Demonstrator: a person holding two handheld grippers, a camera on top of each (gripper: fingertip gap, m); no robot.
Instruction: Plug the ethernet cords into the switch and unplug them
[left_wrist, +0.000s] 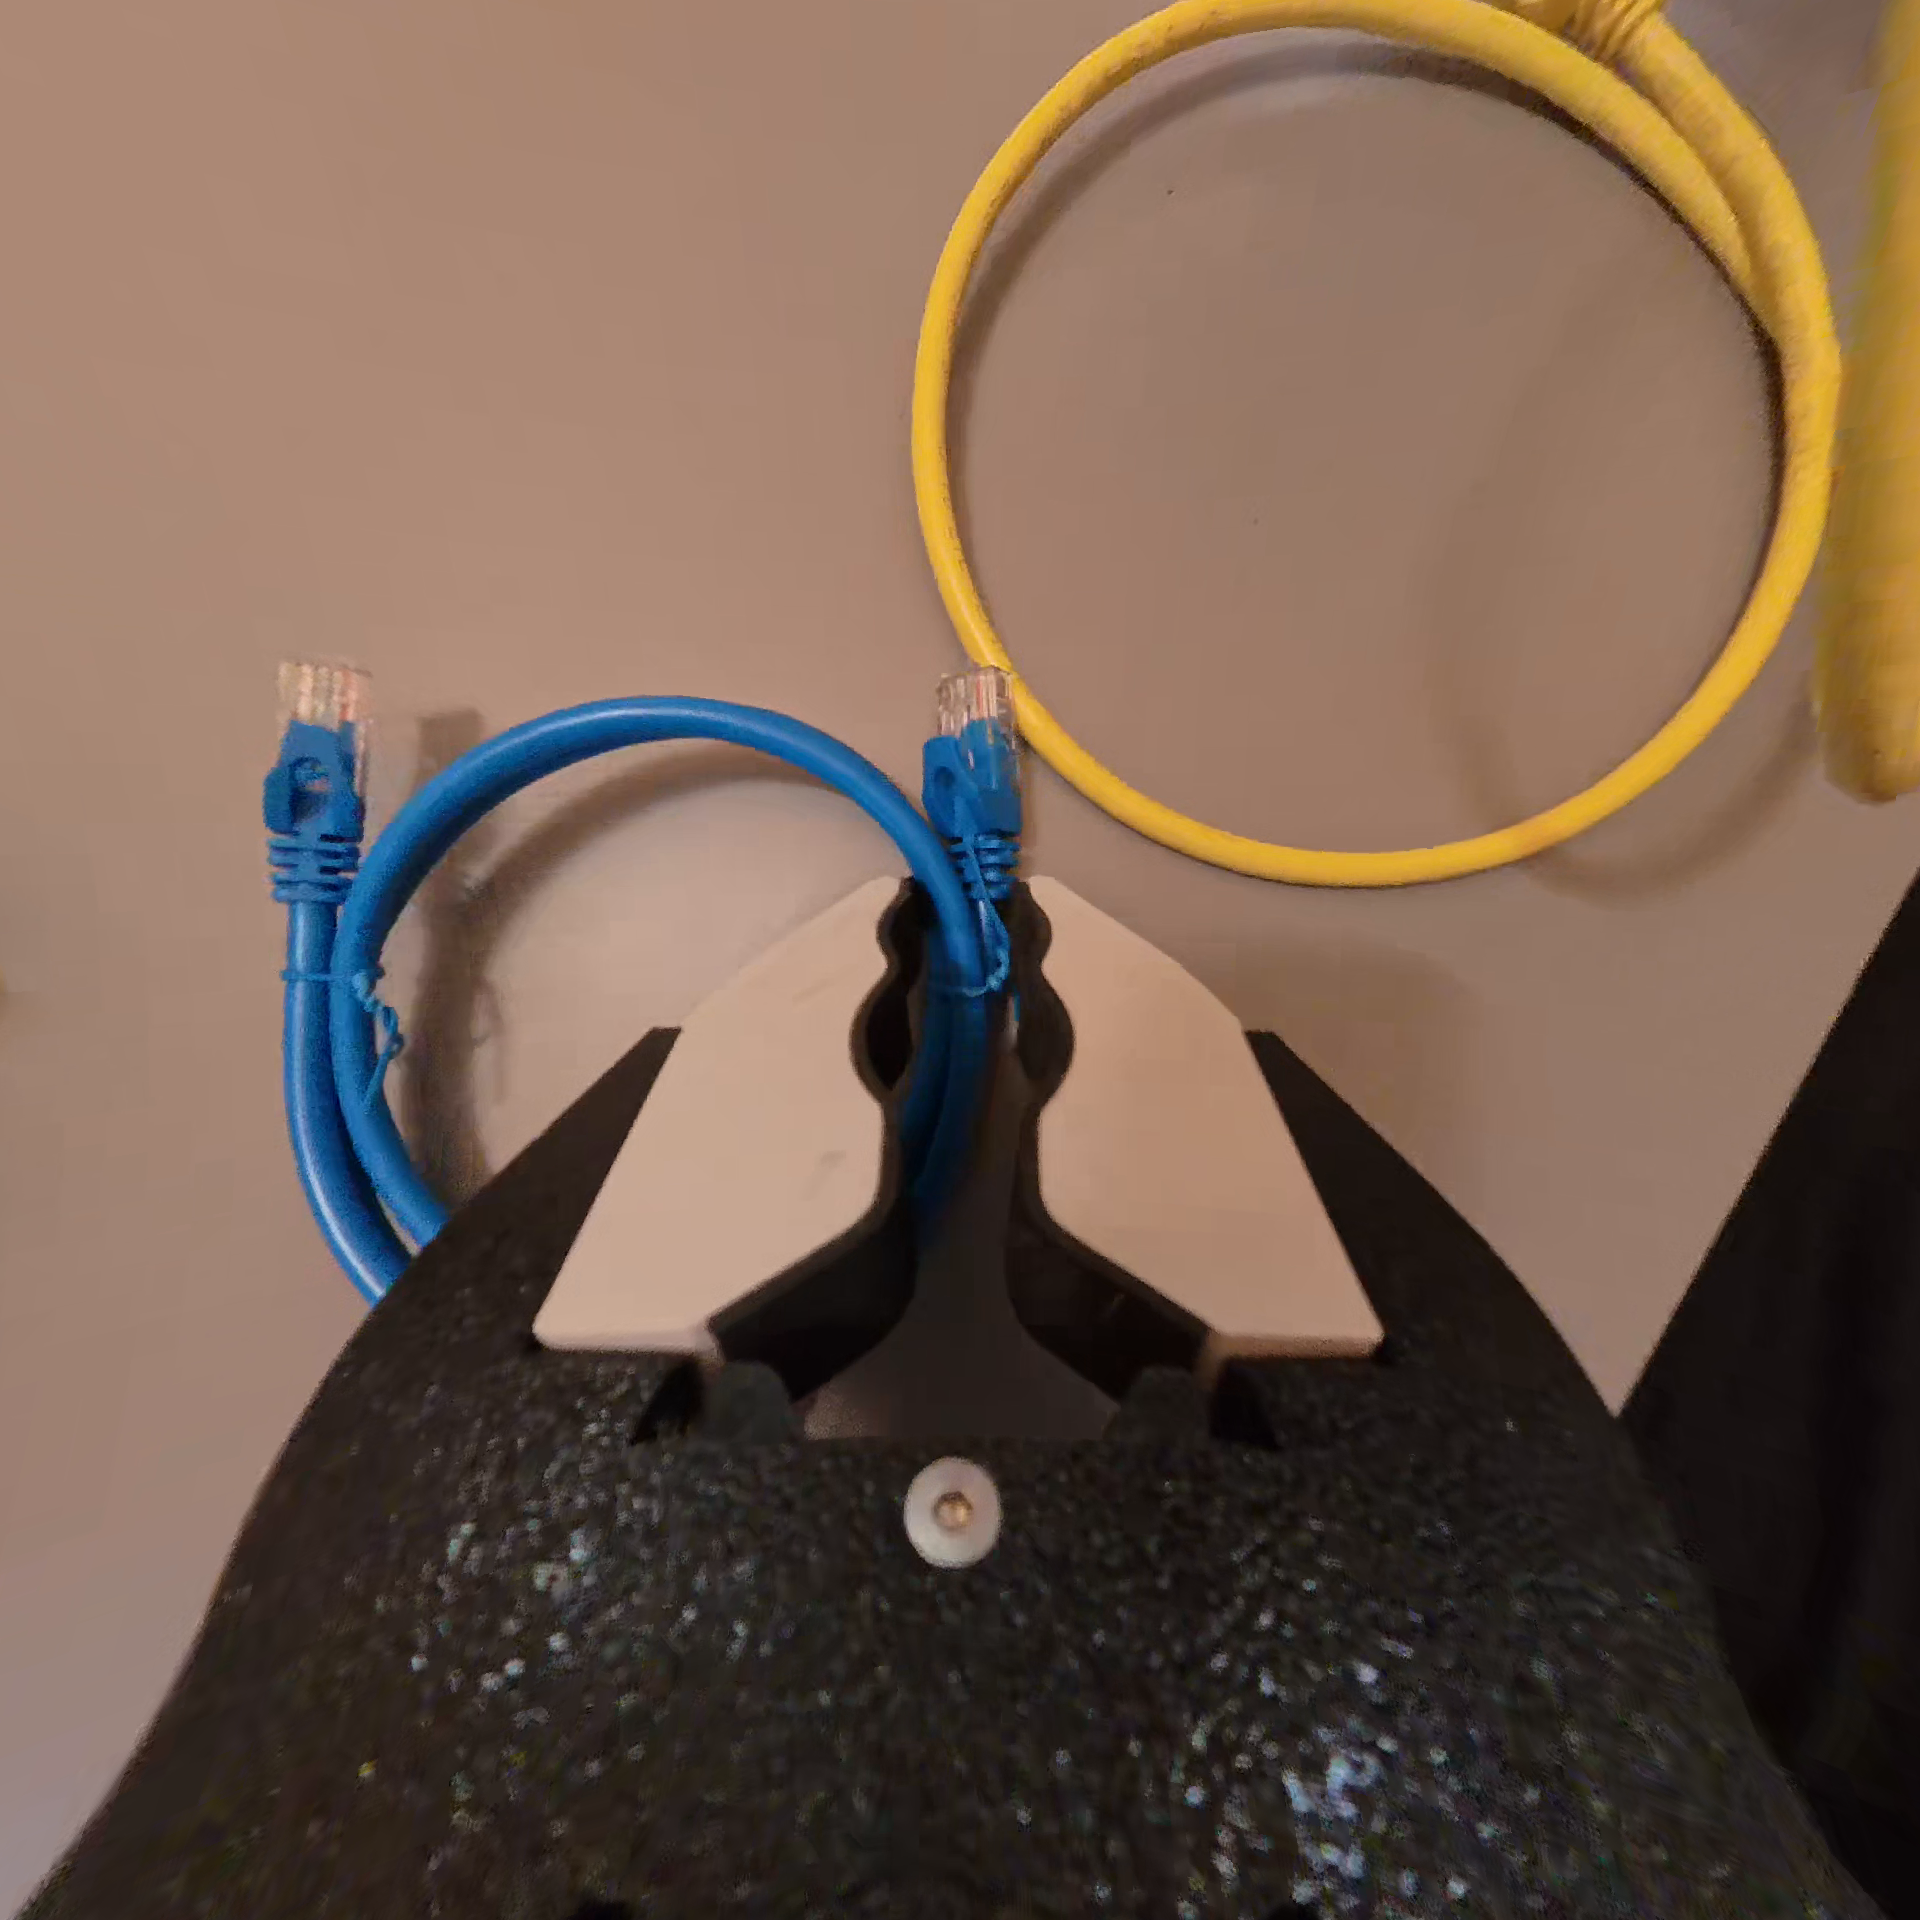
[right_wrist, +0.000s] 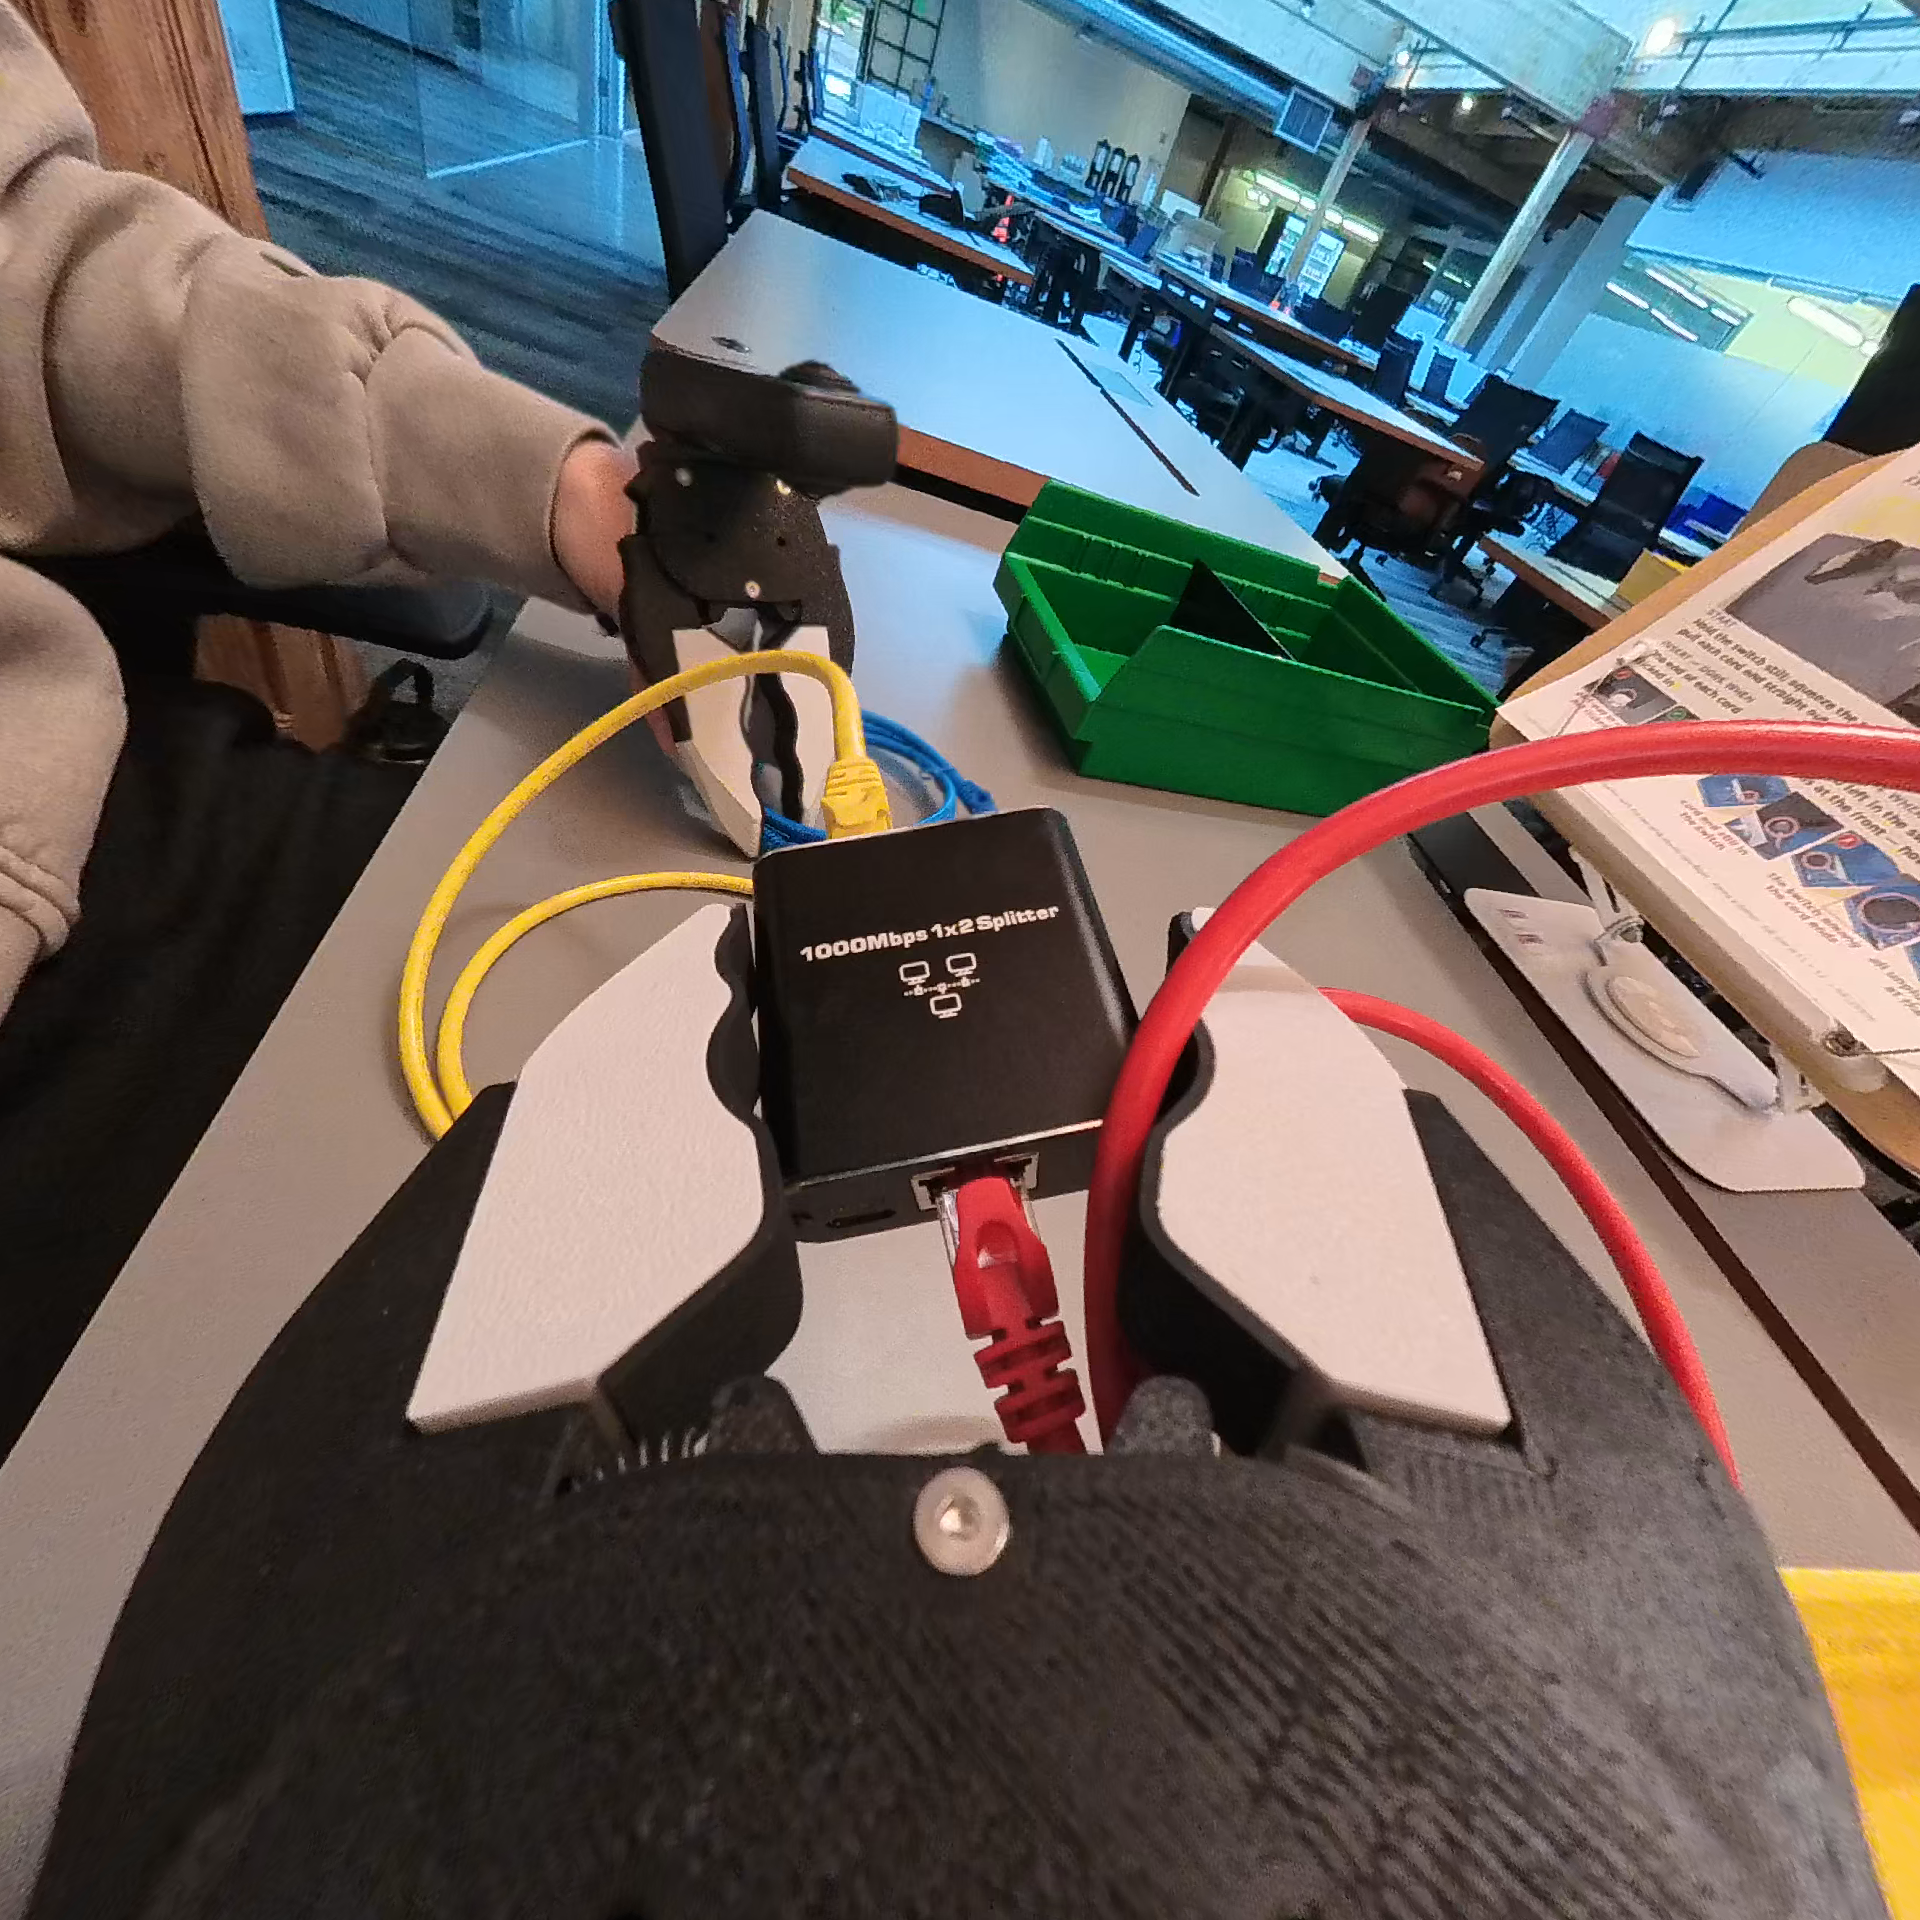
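Over the table (right_wrist: 312, 1143), left gripper (left_wrist: 961, 894) points down, pinching blue cord (left_wrist: 644, 717).

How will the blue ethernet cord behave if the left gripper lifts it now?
Probably as one springy bundle: the blue ethernet cord is coiled and bound by thin ties, so it should keep its loop. It looks light, and the left gripper, shut on two strands beside one plug, may let the far plug sag. The round jacket could slip or twist between the fingers.

A black box-shaped switch (right_wrist: 935, 1008) is laid flat on the grey surface (right_wrist: 312, 1195). A red cord (right_wrist: 1013, 1309) and a yellow cord (right_wrist: 854, 795) are plugged in at opposite ends. A coiled blue cord (left_wrist: 644, 727) is unplugged.
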